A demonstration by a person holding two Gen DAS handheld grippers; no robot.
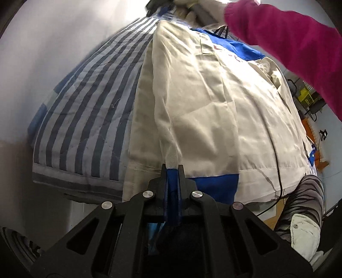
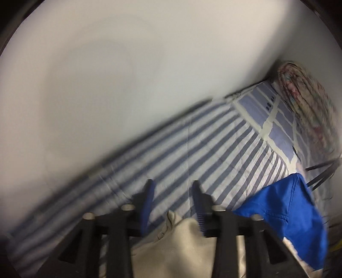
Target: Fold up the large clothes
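Observation:
A large cream jacket (image 1: 213, 111) with blue panels lies spread over a striped bed cover (image 1: 85, 111). At its near hem, my left gripper (image 1: 172, 171) is shut on a fold of blue and cream cloth. A pink sleeve (image 1: 288, 42) and a gloved hand (image 1: 192, 10) reach across to the jacket's far end. In the right wrist view my right gripper (image 2: 173, 192) hangs over the striped cover (image 2: 213, 145) with its jaws apart. Cream cloth (image 2: 181, 246) lies under the jaws near their base, and no pad presses on it. The blue collar part (image 2: 288, 218) sticks up to the right.
A white wall (image 2: 128, 64) runs along the bed's far side. A floral pillow (image 2: 307, 102) and a blue patterned pillow (image 2: 277, 119) sit at the head. A black cable (image 1: 277, 149) crosses the jacket. A leg in striped trousers (image 1: 307, 196) stands at the bed's right.

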